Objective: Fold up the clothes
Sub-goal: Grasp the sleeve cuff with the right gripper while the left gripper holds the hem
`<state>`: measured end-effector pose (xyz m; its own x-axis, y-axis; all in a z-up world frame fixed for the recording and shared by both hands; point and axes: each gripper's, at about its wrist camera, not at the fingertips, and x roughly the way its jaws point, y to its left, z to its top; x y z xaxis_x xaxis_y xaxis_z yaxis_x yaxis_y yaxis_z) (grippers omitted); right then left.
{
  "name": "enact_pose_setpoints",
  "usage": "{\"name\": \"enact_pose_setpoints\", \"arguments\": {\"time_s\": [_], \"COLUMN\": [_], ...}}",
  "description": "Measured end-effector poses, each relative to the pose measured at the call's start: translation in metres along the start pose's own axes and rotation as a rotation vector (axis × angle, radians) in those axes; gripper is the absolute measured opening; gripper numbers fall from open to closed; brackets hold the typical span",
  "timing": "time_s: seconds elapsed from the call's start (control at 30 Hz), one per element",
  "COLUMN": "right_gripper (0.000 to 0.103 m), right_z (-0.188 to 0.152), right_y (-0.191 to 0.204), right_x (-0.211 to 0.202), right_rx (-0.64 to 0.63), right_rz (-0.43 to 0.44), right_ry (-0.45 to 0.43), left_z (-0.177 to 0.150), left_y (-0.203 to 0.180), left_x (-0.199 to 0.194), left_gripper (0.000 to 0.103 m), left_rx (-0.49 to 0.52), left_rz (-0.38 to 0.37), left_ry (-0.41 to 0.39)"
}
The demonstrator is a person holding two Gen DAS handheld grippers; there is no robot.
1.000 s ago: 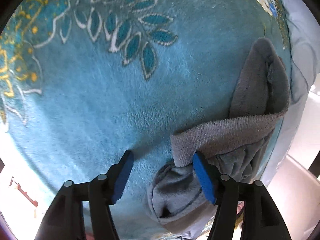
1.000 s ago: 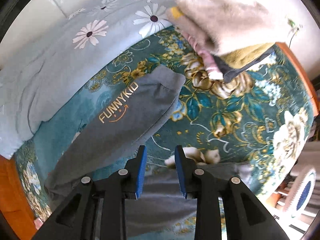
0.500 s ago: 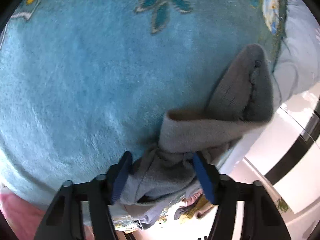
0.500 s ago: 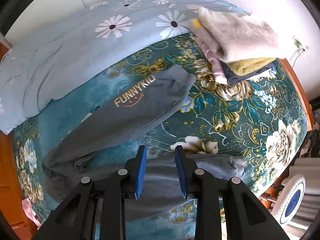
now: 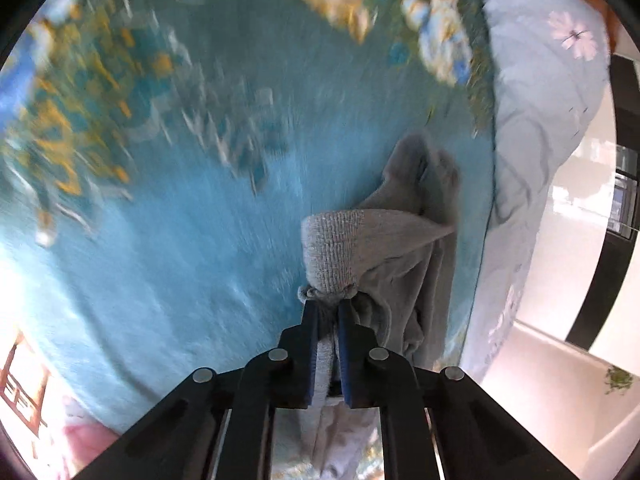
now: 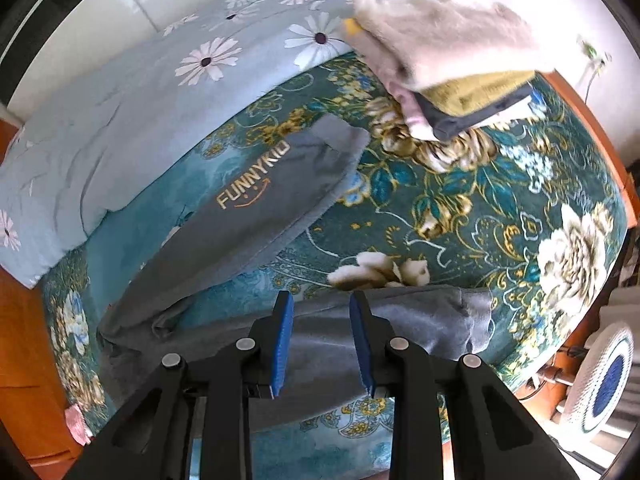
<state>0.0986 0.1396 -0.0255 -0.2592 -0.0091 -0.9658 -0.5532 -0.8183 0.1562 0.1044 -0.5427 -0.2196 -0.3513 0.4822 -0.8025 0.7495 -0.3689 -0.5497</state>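
On grey "FUNNYKID" trousers [image 6: 256,216], left fingers [image 5: 310,332] closing, pinching waistband; right fingers [image 6: 282,336] narrow, empty.

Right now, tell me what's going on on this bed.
A person is folding clothes with two handheld claws. The left claw is closing on the ribbed waistband of the grey pants, and the fabric is bunched between its pads. The right claw hangs open above one leg of the same pants, gripping nothing. The pants lie spread over the teal floral blanket, legs apart, the "FUNNYKID" print showing. A stack of folded clothes sits at the far end, by the daisy-print quilt.
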Motion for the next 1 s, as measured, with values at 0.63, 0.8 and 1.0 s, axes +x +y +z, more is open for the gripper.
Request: {"name": "enact_pose_setpoints", "arguments": {"time_s": [0.63,0.8,1.0], "right_gripper": [0.03,0.03,0.016], "right_z": [-0.111,-0.125,-0.118], "right_y": [-0.263,-0.271,-0.255], "right_x": [0.093,0.136,0.163], "right_rx": [0.766,0.823,0.816], "right_rz": [0.159,0.275,0.31], "right_ry": [0.134,0.211,0.273], "left_z": [0.025,0.007,-0.01], "left_y": [-0.091,-0.11,-0.126], "left_x": [-0.042,-0.046,-0.051], "left_gripper": [0.01,0.01,0.01], "left_rx": [0.061,0.087,0.097], "left_rz": [0.251,0.289,0.298], "left_ry": [-0.122,-0.141,-0.175]}}
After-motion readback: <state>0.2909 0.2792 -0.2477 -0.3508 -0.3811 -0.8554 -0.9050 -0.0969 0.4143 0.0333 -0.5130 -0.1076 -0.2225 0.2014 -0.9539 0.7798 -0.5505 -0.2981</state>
